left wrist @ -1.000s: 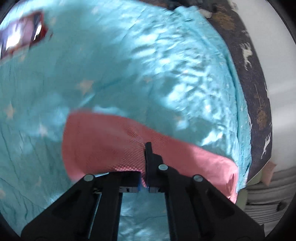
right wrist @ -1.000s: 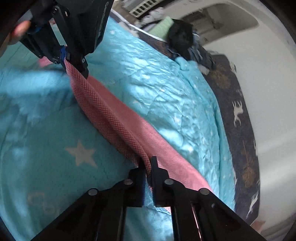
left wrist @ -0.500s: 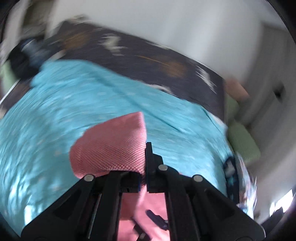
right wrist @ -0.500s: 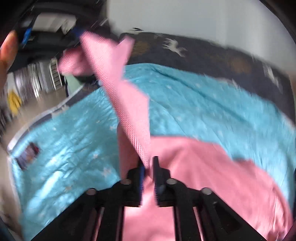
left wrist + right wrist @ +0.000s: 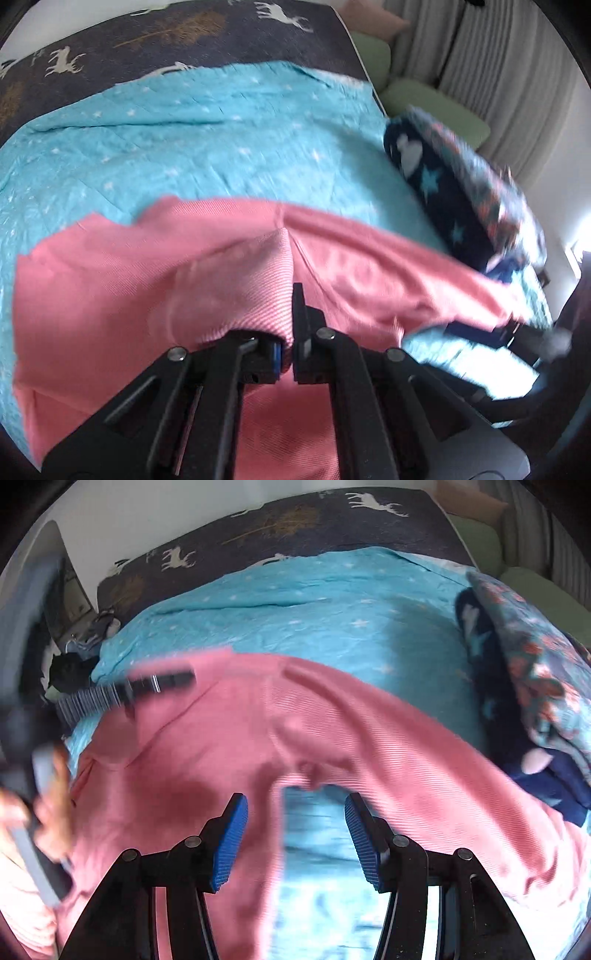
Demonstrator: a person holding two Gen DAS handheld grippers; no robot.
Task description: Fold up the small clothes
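Your left hand-held gripper (image 5: 291, 295) is clamped on a fold of the pink garment (image 5: 110, 280) spread over the blue quilt (image 5: 221, 140) on the bed, your right hand-held gripper (image 5: 295, 834) has just been opening with nothing pinched, so a one-sided pull could skew the fold.

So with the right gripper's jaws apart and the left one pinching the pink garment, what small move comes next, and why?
Probably open the left gripper: it is shut on a fold of the pink garment, while the right gripper, jaws just opened, holds nothing and the garment lies on the turquoise quilt.
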